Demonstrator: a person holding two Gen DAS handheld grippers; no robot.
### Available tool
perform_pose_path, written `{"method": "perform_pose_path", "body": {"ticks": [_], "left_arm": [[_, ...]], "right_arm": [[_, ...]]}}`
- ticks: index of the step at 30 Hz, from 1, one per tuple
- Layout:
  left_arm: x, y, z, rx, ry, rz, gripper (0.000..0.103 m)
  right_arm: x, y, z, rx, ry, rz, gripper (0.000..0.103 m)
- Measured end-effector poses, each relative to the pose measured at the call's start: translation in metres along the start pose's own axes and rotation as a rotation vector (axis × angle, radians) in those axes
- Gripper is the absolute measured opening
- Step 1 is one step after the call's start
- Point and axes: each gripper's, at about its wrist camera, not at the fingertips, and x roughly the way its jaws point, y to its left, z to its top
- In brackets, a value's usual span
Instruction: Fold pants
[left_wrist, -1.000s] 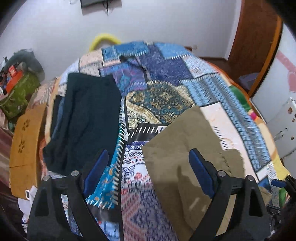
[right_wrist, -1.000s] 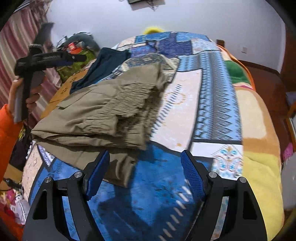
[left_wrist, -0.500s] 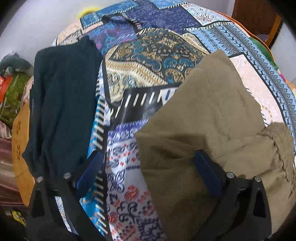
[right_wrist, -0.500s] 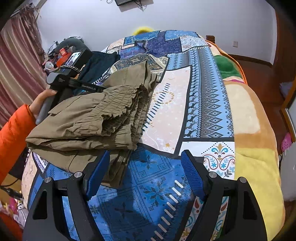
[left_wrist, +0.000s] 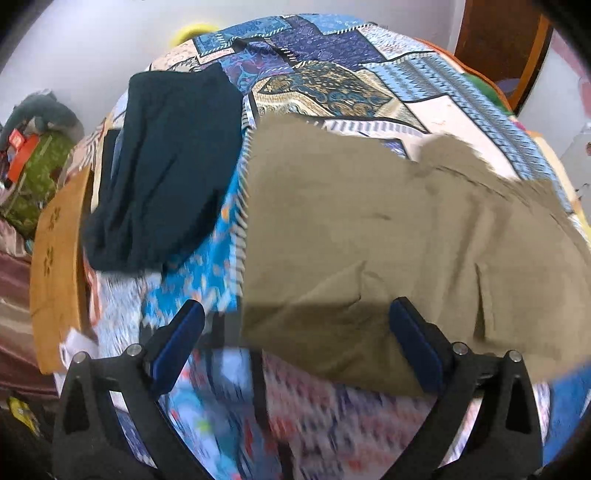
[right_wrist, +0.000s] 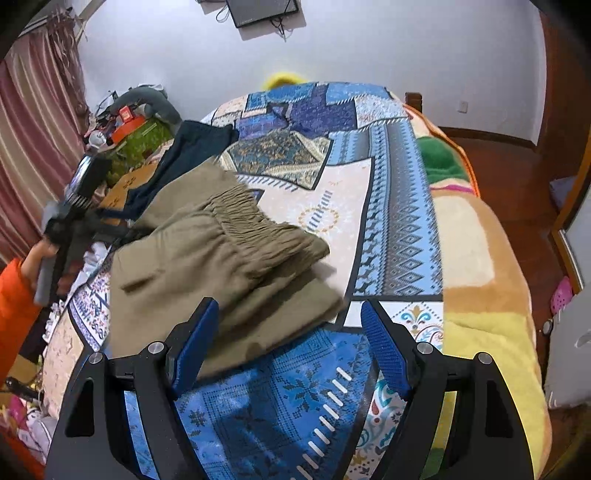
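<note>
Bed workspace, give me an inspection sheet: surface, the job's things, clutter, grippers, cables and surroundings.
Surface: bed covered by a patterned blue patchwork blanket.
Job's things: olive pants lie folded in layers on the blanket, elastic waistband on top.
Clutter: dark clothes lie flat beside the pants, toward the bed's left edge; green cloth at the right edge.
Grippers: left gripper has its jaws open over the near edge of the pants; right gripper has its jaws open over the corner of the pants; neither holds anything.
Cables: wires hang under a wall screen.
Surroundings: striped curtain, cluttered side pile, wooden floor.
</note>
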Motion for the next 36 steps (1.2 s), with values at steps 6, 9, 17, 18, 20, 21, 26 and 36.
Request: {"method": "perform_pose_path", "body": {"ticks": [6,9,17,18,20,21,26,36], "left_arm": [[-0.023,-0.011,-0.03,-0.038,-0.025,-0.093,0.102],[-0.03,-0.013,-0.034,-0.052,-0.05,-0.094,0.101],[-0.063,0.006,-0.025,-0.105,-0.189,-0.049,0.101],[-0.058,0.008,-0.024,-0.103,-0.172,-0.046,0.101],[-0.041,0.008,-0.027,-0.086,-0.125,-0.017,0.094],[-0.031,0.008,-0.03,-0.079,-0.098,0.001,0.092],[-0.016,0.041,-0.047,-0.234,-0.073,-0.078,0.092],[-0.042,0.071,-0.036,-0.25,-0.13,0.04,0.086]], "right_arm": [[0.006,0.015,0.009,-0.042,-0.012,0.024,0.076],[0.02,0.023,0.013,-0.046,-0.001,0.073,0.076],[0.055,0.039,0.016,-0.066,0.056,0.137,0.054],[0.058,0.038,0.015,-0.069,0.061,0.135,0.054],[0.065,0.036,0.013,-0.057,0.077,0.138,0.053],[0.068,0.034,0.011,-0.04,0.087,0.149,0.053],[0.07,0.031,0.006,-0.033,0.099,0.169,0.053],[0.069,0.032,0.003,-0.038,0.093,0.169,0.053]]}}
